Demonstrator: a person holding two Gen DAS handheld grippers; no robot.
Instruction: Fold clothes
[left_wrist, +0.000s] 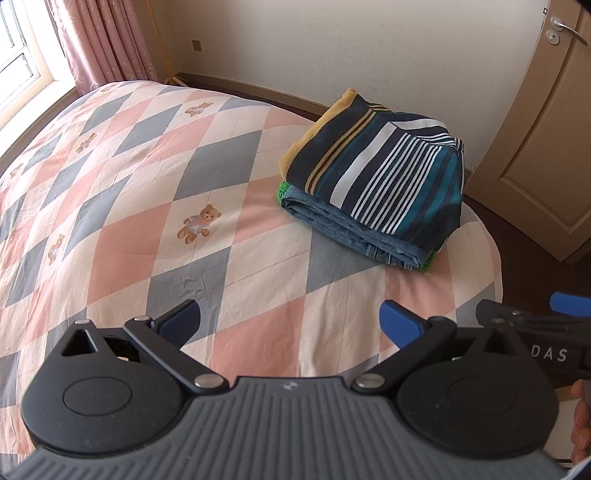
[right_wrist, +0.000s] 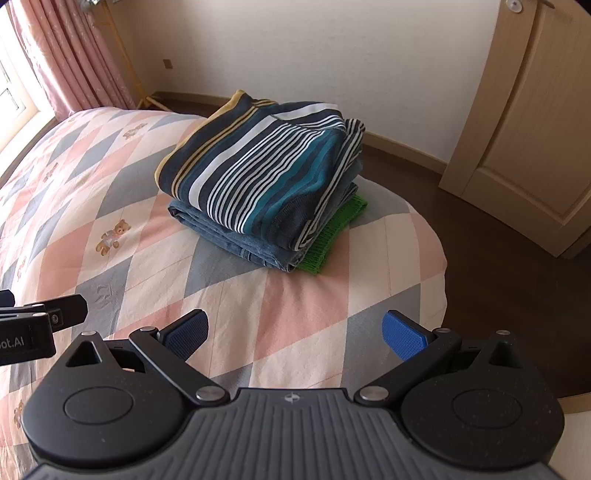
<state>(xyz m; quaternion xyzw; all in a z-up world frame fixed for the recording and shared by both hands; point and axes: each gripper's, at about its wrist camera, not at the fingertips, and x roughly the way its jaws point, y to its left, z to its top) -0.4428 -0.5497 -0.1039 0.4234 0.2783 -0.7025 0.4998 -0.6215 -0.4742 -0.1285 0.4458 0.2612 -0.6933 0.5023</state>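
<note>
Folded clothes (right_wrist: 258, 188) were found stacked at the bed's (right_wrist: 110, 177) one-o'clock corner: striped shirt (right_wrist: 255, 170) over jeans (right_wrist: 221, 236) over green knit (right_wrist: 332, 229), presumably finished. Left gripper (left_wrist: 290, 325) and right gripper (right_wrist: 295, 332) were held spread, empty, above the quilt at six o'clock.

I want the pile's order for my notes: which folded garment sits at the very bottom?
The green knit: only its edge peeks out beneath the folded jeans, which lie under the striped shirt on top.

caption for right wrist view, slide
Open right claw hovers over quilt facing folded stack: striped shirt, jeans, green knit.
</note>
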